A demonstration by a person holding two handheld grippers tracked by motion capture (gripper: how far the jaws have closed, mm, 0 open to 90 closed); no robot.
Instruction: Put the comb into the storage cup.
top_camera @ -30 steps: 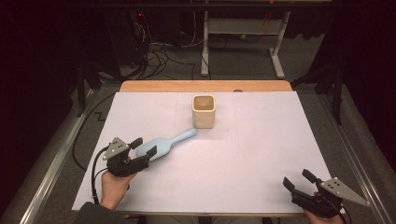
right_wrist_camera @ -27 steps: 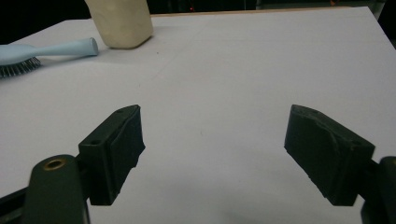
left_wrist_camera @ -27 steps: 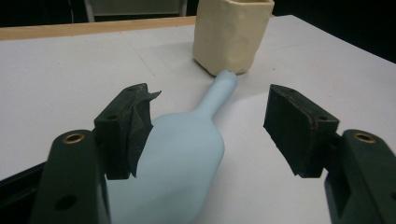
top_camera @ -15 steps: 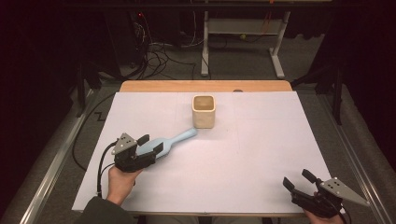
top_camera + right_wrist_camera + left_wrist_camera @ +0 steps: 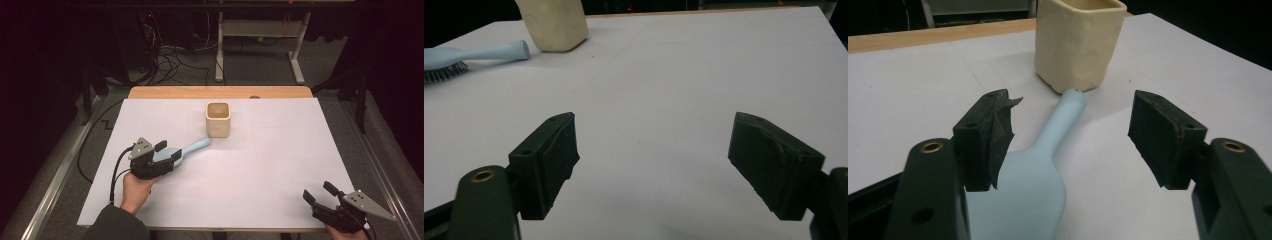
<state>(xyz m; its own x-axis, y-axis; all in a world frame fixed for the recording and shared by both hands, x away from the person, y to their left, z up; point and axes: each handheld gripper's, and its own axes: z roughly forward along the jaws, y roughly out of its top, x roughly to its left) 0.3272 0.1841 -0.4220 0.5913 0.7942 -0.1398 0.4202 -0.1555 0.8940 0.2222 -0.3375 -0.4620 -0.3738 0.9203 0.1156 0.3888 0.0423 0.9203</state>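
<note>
A light blue hairbrush point(image 5: 196, 145) lies bristles down on the white table point(image 5: 280, 150). Its handle tip almost touches a cream square cup point(image 5: 218, 119). My left gripper point(image 5: 168, 151) hovers open over the brush head. In the left gripper view the brush point(image 5: 1040, 170) runs up between the jaws of the left gripper point(image 5: 1075, 107), closer to the left one, toward the cup point(image 5: 1078, 42). My right gripper point(image 5: 318, 192) stands open at the near right corner with nothing in it. The right gripper view looks past the right gripper point(image 5: 651, 130) to the brush point(image 5: 479, 52) and the cup point(image 5: 554, 22) far off.
A wooden strip point(image 5: 220, 92) borders the table's far edge. Behind it on the dark floor are cables point(image 5: 170, 55) and a white metal frame point(image 5: 260, 45). Metal rails point(image 5: 60, 170) run along both sides of the table.
My left gripper has moved forward and to the right, so its open jaws now sit over the brush head. The right gripper, brush and cup have stayed put.
</note>
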